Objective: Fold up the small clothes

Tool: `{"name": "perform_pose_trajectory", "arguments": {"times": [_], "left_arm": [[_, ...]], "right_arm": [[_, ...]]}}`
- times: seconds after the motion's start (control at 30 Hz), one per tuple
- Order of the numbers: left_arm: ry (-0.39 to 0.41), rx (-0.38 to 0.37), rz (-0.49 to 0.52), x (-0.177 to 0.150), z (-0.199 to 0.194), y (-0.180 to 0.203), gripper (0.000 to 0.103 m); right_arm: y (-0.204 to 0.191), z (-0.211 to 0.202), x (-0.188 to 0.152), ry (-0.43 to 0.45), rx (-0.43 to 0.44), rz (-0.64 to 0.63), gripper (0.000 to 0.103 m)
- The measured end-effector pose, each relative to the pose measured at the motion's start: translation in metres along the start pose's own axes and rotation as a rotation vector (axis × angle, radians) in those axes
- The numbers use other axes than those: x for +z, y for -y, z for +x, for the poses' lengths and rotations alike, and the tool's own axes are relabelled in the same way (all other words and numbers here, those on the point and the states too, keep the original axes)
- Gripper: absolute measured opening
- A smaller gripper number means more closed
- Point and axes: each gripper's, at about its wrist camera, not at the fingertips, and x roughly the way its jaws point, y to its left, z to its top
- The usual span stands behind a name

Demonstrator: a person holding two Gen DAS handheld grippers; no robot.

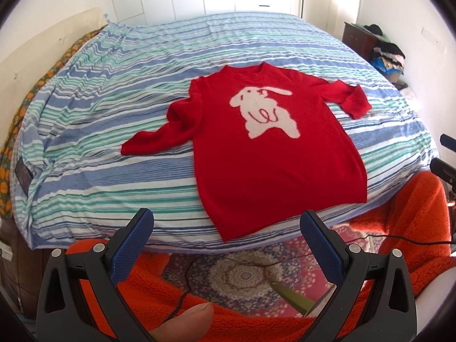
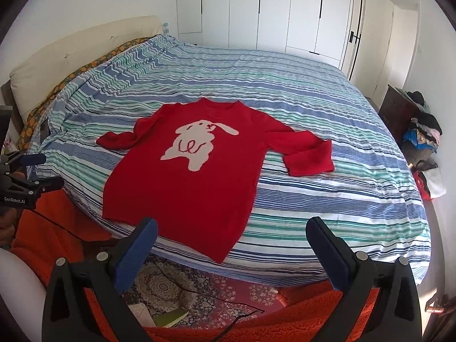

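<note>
A small red sweater (image 1: 273, 159) with a white rabbit on its chest lies flat, front up, on the striped bed cover (image 1: 114, 182); it also shows in the right wrist view as the sweater (image 2: 188, 188). Both sleeves are spread out to the sides and the hem reaches the near bed edge. My left gripper (image 1: 226, 228) hovers open just short of the hem, holding nothing. My right gripper (image 2: 232, 238) is open too, above the hem's near corner. The left gripper (image 2: 37, 171) also appears at the left edge of the right wrist view.
A patterned rug (image 1: 242, 279) with a black cable lies on the floor below. Orange fleece (image 1: 407, 228) covers the person's legs. A dark nightstand piled with clothes (image 2: 421, 131) stands right of the bed. White wardrobe doors (image 2: 270, 11) line the far wall; a cream headboard (image 2: 71, 54) at left.
</note>
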Motion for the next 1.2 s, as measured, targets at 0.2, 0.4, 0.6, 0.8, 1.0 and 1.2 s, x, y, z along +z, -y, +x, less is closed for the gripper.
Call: {"name": "perform_pose_trajectory", "arguments": {"times": [0.2,0.4,0.6,0.8,1.0,1.2], "left_arm": [[-0.007,0.003,0.004,0.0000,0.0018,0.0003,0.102],[-0.012,0.003,0.007,0.0000,0.0032,-0.0002,0.102],[-0.011,0.001,0.003,0.0004,0.0028,-0.0002,0.102],[-0.013,0.006,0.011,0.0000,0.0031,0.0015,0.102],[-0.012,0.011,0.015,-0.0005,0.0029,0.0027,0.102],[-0.014,0.012,0.011,-0.0010,0.0029,0.0014,0.102]], "right_arm": [[-0.0007,0.0024,-0.0012,-0.005,0.006,0.005,0.103],[-0.0020,0.0049,-0.0026,-0.011,0.015,0.005,0.103],[-0.0027,0.0049,-0.0029,-0.008,0.018,0.003,0.103],[-0.0029,0.0047,-0.0036,-0.011,0.019,0.008,0.103],[-0.0048,0.0043,-0.0032,-0.010,0.026,0.002,0.103],[-0.0070,0.0047,-0.0038,-0.011,0.033,-0.006,0.103]]}}
